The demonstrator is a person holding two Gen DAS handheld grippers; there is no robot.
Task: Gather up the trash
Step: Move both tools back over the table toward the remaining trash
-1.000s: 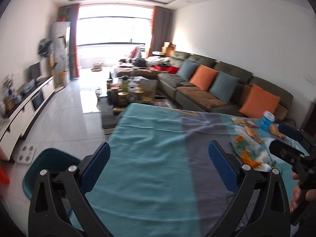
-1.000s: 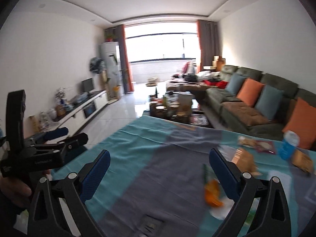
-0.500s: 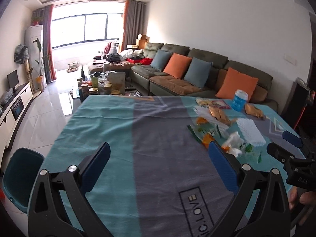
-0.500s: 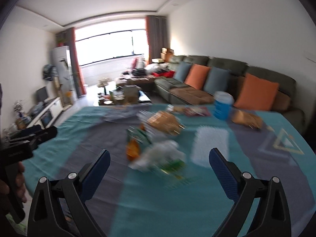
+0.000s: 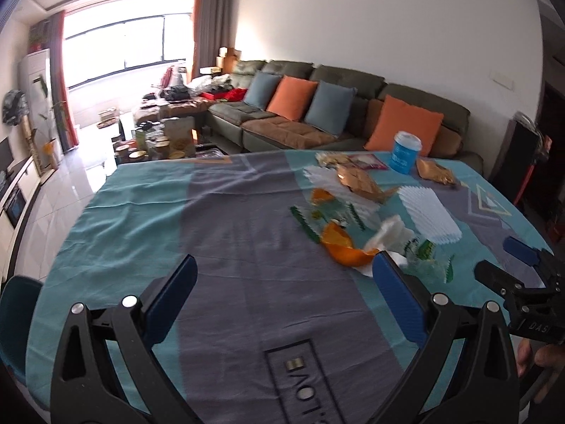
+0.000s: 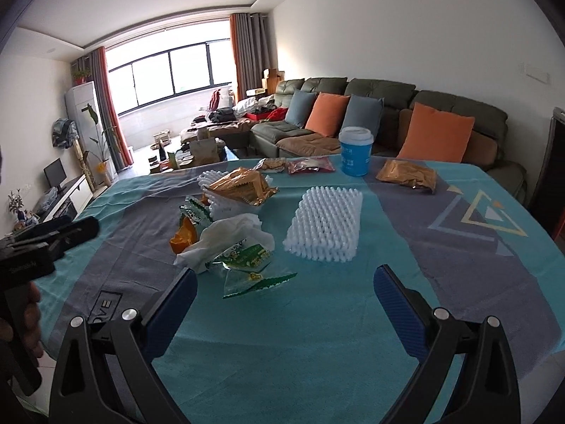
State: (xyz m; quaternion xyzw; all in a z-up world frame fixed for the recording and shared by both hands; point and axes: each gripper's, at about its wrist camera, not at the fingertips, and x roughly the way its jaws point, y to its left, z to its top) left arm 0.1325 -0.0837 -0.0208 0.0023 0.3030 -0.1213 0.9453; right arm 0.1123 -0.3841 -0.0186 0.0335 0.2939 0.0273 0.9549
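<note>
Trash lies scattered on a teal and grey tablecloth (image 6: 406, 233): a crumpled white tissue (image 6: 226, 236), green snack wrappers (image 6: 247, 265), orange peel (image 5: 339, 243), a white foam fruit net (image 6: 325, 228), golden wrappers (image 6: 243, 185) and a blue cup (image 6: 356, 151). My left gripper (image 5: 282, 289) hovers open over the grey band (image 5: 247, 247), its right finger just short of the peel and tissue (image 5: 388, 233). My right gripper (image 6: 282, 300) stands open above the table's near edge, the wrappers just beyond its left finger. Both grippers are empty.
A dark teal bin (image 5: 14, 321) stands on the floor at the table's left corner. Beyond the table are a green sofa (image 6: 370, 113) with orange and blue cushions, a cluttered coffee table (image 5: 162, 141) and a TV bench (image 5: 14, 190). A hand (image 6: 24, 321) holds the other gripper.
Both views have swung to the right and tilted down toward the table, bringing the trash pile closer. Both grippers stay open and empty.
</note>
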